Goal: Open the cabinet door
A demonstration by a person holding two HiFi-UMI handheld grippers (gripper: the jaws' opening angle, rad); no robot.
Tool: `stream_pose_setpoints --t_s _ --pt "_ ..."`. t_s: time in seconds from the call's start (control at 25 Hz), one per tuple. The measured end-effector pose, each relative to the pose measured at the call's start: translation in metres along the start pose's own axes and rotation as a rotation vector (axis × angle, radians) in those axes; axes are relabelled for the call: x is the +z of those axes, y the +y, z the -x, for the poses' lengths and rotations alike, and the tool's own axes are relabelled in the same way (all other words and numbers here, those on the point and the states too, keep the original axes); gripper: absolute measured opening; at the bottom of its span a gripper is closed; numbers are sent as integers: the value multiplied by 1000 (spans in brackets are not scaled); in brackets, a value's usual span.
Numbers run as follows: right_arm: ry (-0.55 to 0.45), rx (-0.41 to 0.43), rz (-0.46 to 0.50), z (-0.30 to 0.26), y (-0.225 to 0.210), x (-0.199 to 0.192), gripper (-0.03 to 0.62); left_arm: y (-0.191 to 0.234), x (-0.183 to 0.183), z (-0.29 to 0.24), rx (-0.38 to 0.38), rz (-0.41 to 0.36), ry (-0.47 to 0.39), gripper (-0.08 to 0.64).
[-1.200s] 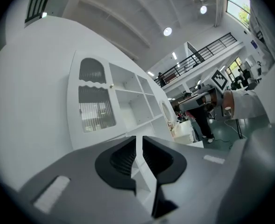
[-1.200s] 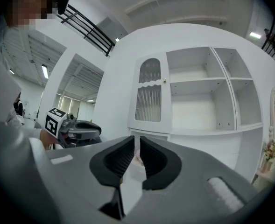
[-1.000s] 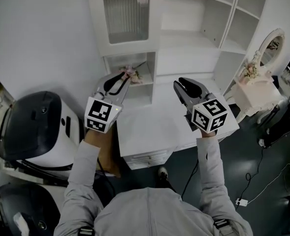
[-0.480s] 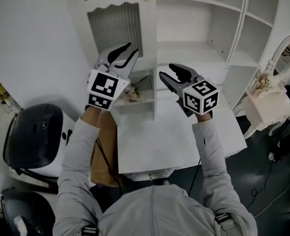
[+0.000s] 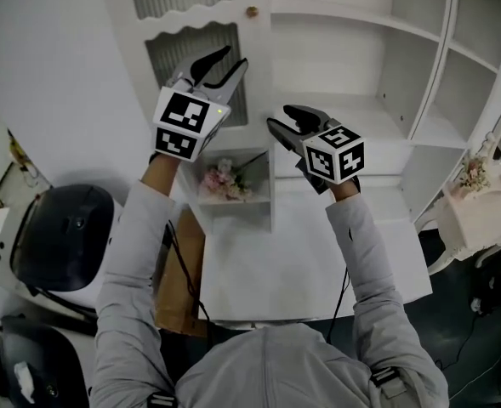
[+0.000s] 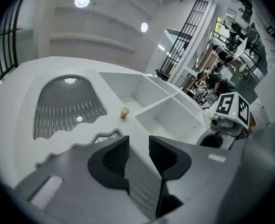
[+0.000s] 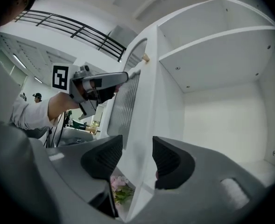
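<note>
The jaws of the left gripper [image 5: 233,58] and right gripper [image 5: 280,117] have just been opening and stand apart, empty. An off-centre pinch could slip off the small knob [image 5: 252,12].

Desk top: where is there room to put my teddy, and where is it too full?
The desk top is bare from the cubby to its near edge. The open shelves right of the cabinet door are bare too. The small cubby under the door is crowded: pink flowers sit in it.
</note>
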State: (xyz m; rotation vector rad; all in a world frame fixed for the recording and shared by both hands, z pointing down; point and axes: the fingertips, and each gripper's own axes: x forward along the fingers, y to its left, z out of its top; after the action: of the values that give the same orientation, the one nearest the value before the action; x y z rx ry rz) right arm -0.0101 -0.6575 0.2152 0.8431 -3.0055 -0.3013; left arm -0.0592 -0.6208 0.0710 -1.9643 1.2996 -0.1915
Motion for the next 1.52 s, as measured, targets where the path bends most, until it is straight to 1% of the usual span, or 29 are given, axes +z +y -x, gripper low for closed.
stream_pose_setpoints --t_s 0.12,0.24,0.28,0.52,0.6,0.72,0.84,0.96,1.28,1.4,1.52 --pt "-19 27 -6 -13 -6 4 204 8 9 -15 7 -32 -1 144" --pt "-19 51 2 -23 -7 3 204 16 23 -31 29 -100 7 144" --pt "-20 57 7 -26 -6 2 194 19 28 -35 36 -115 8 144" --pt "-34 83 11 -29 -7 3 189 31 45 -54 63 -177 27 144" --pt "-45 81 4 -28 -7 6 189 34 48 -56 71 -175 28 143" --pt "-53 54 0 -27 -8 8 178 37 51 -58 78 -161 22 133" --pt "-37 44 9 -30 -8 7 172 34 50 -58 99 -188 31 100" --pt "-39 47 6 -28 -6 12 167 35 51 -58 117 -188 26 97" --pt "-26 55 10 -29 1 17 167 30 58 -46 104 -176 8 94" --pt "-19 43 0 -29 5 18 135 30 62 -40 98 -165 -5 92" --pt "-11 41 -16 -25 8 19 126 28 65 -35 82 -168 -2 92"
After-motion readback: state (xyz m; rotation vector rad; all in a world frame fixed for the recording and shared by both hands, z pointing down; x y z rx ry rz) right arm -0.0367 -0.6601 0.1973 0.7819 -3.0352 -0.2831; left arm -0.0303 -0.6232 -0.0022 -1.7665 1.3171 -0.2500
